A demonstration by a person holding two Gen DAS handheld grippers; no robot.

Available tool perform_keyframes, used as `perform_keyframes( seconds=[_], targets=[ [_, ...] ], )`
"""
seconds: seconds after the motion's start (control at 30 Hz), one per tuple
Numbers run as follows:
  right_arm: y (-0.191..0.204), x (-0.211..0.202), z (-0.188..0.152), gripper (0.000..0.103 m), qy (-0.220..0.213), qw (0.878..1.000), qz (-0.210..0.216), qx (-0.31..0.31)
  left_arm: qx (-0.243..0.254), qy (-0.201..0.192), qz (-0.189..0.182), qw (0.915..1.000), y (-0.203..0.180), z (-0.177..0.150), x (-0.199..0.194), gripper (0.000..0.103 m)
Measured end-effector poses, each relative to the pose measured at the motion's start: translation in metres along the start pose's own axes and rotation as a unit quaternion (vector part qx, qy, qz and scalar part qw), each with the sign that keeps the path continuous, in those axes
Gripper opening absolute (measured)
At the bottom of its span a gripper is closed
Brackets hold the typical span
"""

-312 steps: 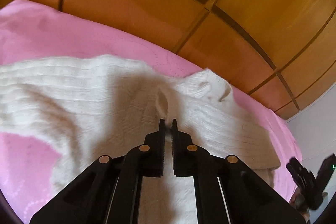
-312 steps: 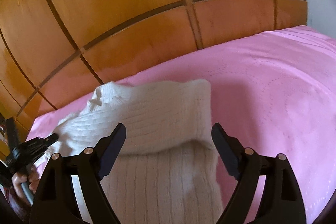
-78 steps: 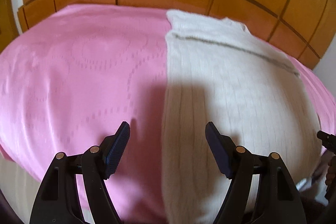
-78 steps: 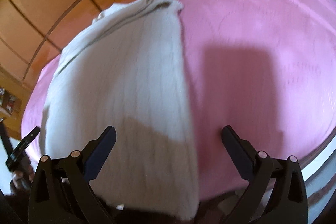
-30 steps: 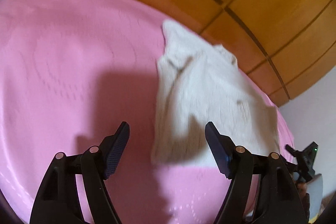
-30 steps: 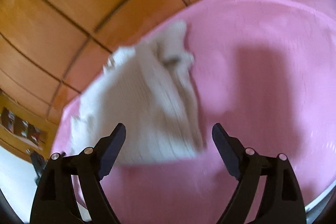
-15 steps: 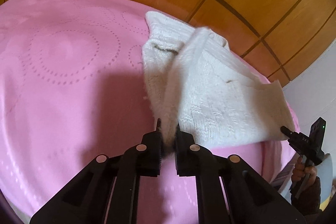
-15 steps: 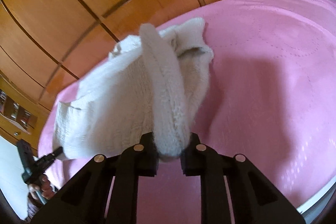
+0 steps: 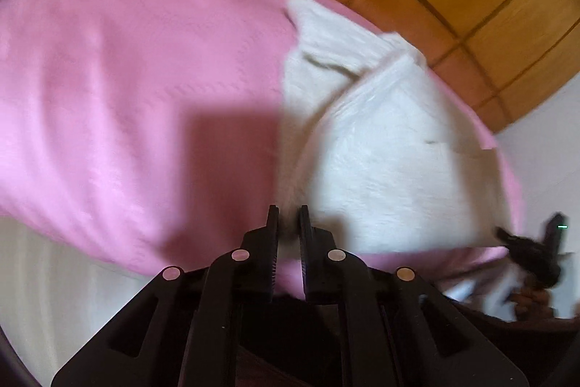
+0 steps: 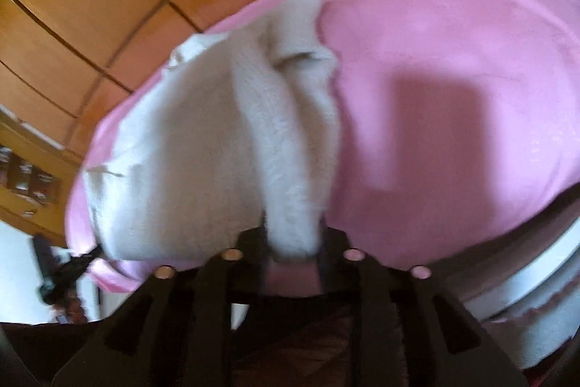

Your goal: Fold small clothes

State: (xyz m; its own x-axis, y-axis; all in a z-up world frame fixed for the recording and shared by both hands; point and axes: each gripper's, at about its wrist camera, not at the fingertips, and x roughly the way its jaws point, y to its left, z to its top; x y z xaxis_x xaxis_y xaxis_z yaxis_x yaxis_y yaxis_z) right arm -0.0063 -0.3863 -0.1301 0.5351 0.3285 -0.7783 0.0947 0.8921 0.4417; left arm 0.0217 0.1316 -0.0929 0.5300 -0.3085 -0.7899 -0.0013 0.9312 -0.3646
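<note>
Now both tongs clamped on near corners of white knit sweater (image 9: 380,147), left gripper (image 9: 289,218) and right gripper (image 10: 291,242) each pinching thick folds above pink bedspread (image 9: 127,78); risk: uneven pull skews the fold, or bulky knit slips free

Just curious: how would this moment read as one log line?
left gripper: shut on white sweater | right gripper: shut on white sweater | pink bedspread underneath

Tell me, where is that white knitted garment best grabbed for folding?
By its two near corners, from the bed's near edge. The white knitted garment is pinched there by the left gripper and right gripper, so its near hem lifts evenly off the pink bedspread.
</note>
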Motion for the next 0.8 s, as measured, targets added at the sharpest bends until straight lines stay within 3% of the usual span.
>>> perform_keyframes(
  seconds=[0.07,0.17,0.2,0.23,0.3,0.47,0.5,0.53,0.57,0.6,0.63,0.8],
  targets=[
    [0.003,-0.009,0.007,0.046,-0.033,0.999,-0.029,-0.005,0.011,-0.028,-0.007,0.9995,-0.007,0.009,-0.014,0.008],
    [0.023,-0.023,0.022,0.046,-0.077,0.996,-0.036,-0.04,0.07,-0.065,-0.042,0.9945,-0.034,0.021,-0.028,0.009],
    [0.034,-0.022,0.026,0.046,-0.08,0.995,-0.028,-0.058,0.085,-0.064,-0.05,0.9931,-0.043,0.023,-0.027,0.014],
    [0.049,-0.015,0.031,0.046,-0.076,0.994,-0.015,-0.077,0.102,-0.061,-0.063,0.991,-0.055,0.025,-0.022,0.033],
    [0.073,0.002,0.034,0.046,-0.065,0.992,0.003,-0.111,0.128,-0.048,-0.078,0.9876,-0.075,0.027,-0.002,0.051],
    [0.116,0.056,0.036,0.044,-0.037,0.984,-0.007,-0.173,0.165,-0.003,-0.053,0.9849,-0.099,0.034,0.055,0.051],
    [0.118,0.067,0.037,0.043,-0.025,0.984,-0.01,-0.178,0.167,0.003,-0.05,0.9846,-0.098,0.032,0.062,0.05],
    [0.12,0.08,0.035,0.038,-0.015,0.982,-0.023,-0.186,0.17,0.011,-0.037,0.9847,-0.098,0.034,0.075,0.039],
    [0.119,0.09,0.034,0.02,-0.006,0.981,-0.035,-0.193,0.172,0.014,-0.022,0.9847,-0.098,0.034,0.083,0.026],
    [0.12,0.097,0.033,0.013,0.0,0.979,-0.04,-0.2,0.175,0.01,-0.007,0.9845,-0.097,0.033,0.088,0.01],
    [0.12,0.098,0.032,0.005,-0.003,0.978,-0.043,-0.205,0.169,0.003,-0.011,0.9856,-0.096,0.033,0.086,0.004],
    [0.123,0.062,0.04,0.004,-0.044,0.98,-0.023,-0.193,0.145,-0.062,-0.033,0.9869,-0.093,0.033,0.053,0.003]
  ],
)
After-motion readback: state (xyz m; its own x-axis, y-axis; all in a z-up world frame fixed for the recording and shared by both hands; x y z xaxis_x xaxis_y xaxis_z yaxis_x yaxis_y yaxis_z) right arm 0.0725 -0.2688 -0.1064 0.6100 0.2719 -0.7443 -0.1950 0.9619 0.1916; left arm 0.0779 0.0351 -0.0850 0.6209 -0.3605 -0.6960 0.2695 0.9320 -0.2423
